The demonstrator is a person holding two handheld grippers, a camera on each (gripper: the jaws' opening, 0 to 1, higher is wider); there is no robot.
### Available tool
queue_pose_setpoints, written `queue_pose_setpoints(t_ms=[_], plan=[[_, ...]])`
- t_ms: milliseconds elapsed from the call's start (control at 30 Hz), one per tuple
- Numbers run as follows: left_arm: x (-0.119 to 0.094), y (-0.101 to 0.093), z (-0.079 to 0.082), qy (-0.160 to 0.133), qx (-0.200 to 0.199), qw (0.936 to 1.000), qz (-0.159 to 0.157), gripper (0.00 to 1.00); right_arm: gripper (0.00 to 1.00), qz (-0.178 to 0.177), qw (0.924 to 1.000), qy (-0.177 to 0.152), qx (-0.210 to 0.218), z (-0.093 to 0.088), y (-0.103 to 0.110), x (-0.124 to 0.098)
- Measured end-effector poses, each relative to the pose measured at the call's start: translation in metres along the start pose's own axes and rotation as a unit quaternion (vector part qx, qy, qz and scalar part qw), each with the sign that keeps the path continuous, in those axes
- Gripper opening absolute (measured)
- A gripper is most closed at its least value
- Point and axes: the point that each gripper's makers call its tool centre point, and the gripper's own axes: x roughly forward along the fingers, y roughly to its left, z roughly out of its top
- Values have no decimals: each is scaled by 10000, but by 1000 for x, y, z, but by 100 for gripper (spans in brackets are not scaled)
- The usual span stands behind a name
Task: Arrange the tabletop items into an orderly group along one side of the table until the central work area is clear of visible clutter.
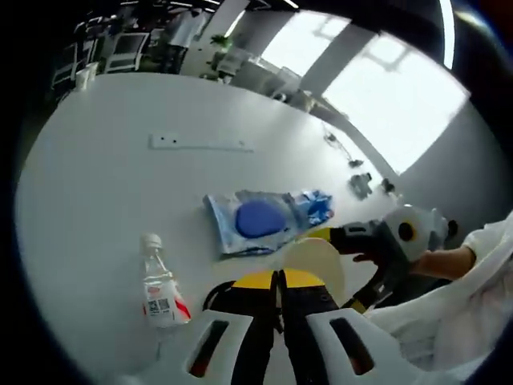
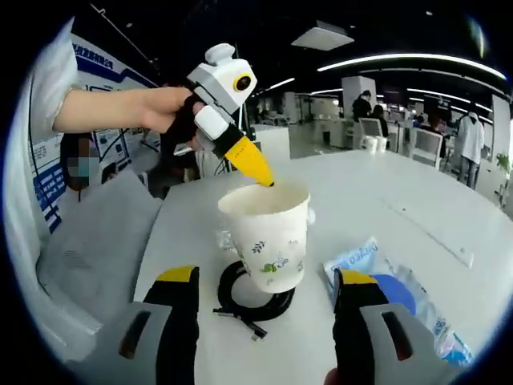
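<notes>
A white paper cup [image 2: 268, 233] with small printed figures stands over a coiled black cable [image 2: 240, 303] on the white table [image 2: 401, 200]. My left gripper [image 2: 260, 178], held in a hand, reaches down from the upper left and is shut on the cup's rim. In the left gripper view its yellow-tipped jaws [image 1: 279, 277] meet at the pale cup [image 1: 321, 257]. My right gripper [image 2: 268, 275] stands wide open, one jaw on each side of the cup and not touching it. It is seen at the right, jaws spread around the cup [image 1: 337, 269].
A clear packet with blue contents [image 1: 260, 218] lies just beyond the cup, also seen in the right gripper view [image 2: 393, 289]. A small water bottle [image 1: 163, 289] lies left of it. A white strip [image 1: 200, 143] and small dark parts [image 1: 361, 184] sit farther off. People and chairs stand behind.
</notes>
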Motion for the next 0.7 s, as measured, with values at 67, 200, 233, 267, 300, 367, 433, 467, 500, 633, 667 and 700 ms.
queue_pose_setpoints(t_ms=[67, 200, 233, 267, 300, 367, 433, 467, 500, 633, 667, 700], plan=[[-1, -2, -1, 28, 32, 10000, -3, 0, 65, 19, 10000, 3, -97, 4, 0, 2], [-2, -6, -3, 69, 64, 9999, -51, 0, 62, 128, 9989, 12, -455, 12, 6, 6], [-2, -7, -4, 100, 100, 9999, -51, 0, 61, 132, 9983, 31, -568, 13, 7, 7], [-2, -8, -7, 164, 152, 9997, -54, 0, 59, 164, 9974, 37, -702, 14, 8, 8], [-2, -9, -10, 256, 278, 9993, -1, 0, 58, 198, 9971, 50, -734, 14, 10, 9], [-2, -13, -12, 308, 440, 9986, 23, 0, 54, 266, 9963, 88, -814, 14, 13, 11], [-3, -16, -12, 262, 408, 9988, -28, 0, 48, 321, 9957, 101, -862, 14, 15, 12], [-4, -19, -9, 189, 335, 9992, -96, 0, 44, 367, 9952, 108, -897, 13, 17, 12], [-4, -21, -8, 140, 289, 9994, -135, 0, 40, 442, 9941, 97, -983, 14, 20, 13], [-7, -19, -7, 51, 311, 9995, -97, 0, 38, 400, 9949, 58, -921, 15, 19, 12], [-8, -20, -6, 13, 320, 9994, -108, 0, 37, 386, 9951, 34, -912, 16, 18, 12], [-9, -20, -3, -109, 394, 9991, -100, 0, 36, 357, 9952, 3, -916, 17, 17, 12]])
